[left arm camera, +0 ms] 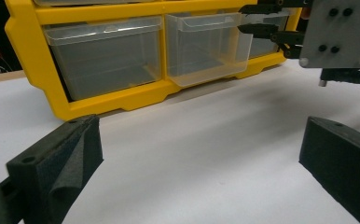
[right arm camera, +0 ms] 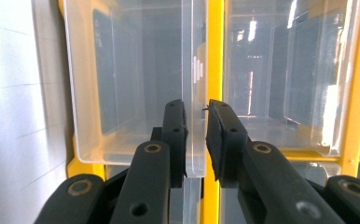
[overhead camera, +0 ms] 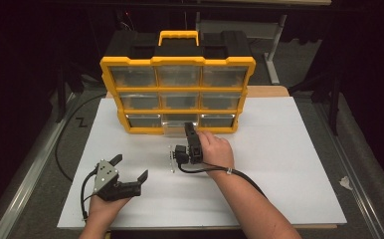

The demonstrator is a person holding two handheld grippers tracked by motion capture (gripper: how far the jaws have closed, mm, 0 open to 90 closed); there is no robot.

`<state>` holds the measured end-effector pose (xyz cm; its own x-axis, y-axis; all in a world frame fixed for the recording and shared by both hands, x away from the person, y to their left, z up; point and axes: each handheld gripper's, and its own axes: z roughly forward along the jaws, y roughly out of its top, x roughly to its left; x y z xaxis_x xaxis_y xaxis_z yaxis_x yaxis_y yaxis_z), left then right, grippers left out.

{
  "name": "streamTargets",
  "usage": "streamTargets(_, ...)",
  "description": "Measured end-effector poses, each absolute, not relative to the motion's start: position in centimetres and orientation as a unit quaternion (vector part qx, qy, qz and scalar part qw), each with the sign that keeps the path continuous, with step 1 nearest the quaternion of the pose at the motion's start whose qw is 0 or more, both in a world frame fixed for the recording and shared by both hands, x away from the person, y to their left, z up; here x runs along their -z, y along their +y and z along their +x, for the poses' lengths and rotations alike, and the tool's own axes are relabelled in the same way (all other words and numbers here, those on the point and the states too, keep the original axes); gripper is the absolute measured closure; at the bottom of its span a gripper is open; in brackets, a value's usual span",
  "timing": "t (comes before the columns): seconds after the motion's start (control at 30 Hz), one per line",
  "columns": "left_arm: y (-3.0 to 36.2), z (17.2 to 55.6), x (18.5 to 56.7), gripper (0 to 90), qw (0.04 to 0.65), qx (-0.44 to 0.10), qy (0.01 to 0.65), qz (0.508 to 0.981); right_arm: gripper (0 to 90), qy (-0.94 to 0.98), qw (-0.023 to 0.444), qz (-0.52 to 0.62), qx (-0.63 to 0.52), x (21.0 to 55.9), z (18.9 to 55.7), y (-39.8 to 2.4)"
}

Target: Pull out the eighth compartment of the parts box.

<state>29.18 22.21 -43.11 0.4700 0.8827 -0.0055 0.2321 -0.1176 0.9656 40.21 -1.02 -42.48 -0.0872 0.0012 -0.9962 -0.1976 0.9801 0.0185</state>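
A: Two grippers at work. The right gripper (overhead camera: 189, 130) has its jaws nearly closed on the clear front wall of the bottom middle drawer (overhead camera: 176, 128); in the right gripper view that thin plastic wall stands between the pads, though I cannot tell whether both press it.

B: And the left gripper (overhead camera: 130, 167)?

A: Spread wide and empty, low over the white board (overhead camera: 279, 164), well back from the drawer.

B: Which way does the drawer lie?

A: Straight ahead of the right gripper, already partly out of the yellow organizer (overhead camera: 177, 82). Its long axis runs back into the cabinet, so a pull would likely come toward the person. The right hand is far nearer.

B: Around them?

A: A small clear piece (overhead camera: 171, 158) lies just left of the right gripper. Beyond the board, the room is dark.
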Motion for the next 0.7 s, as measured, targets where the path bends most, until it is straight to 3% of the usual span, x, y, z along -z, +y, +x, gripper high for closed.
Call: streamTargets(0.7,22.2,29.2,43.1,0.3,0.523,-0.311,0.410,0.680,79.4,0.736,0.669,-0.065,-0.080,42.3,37.6,-1.7)
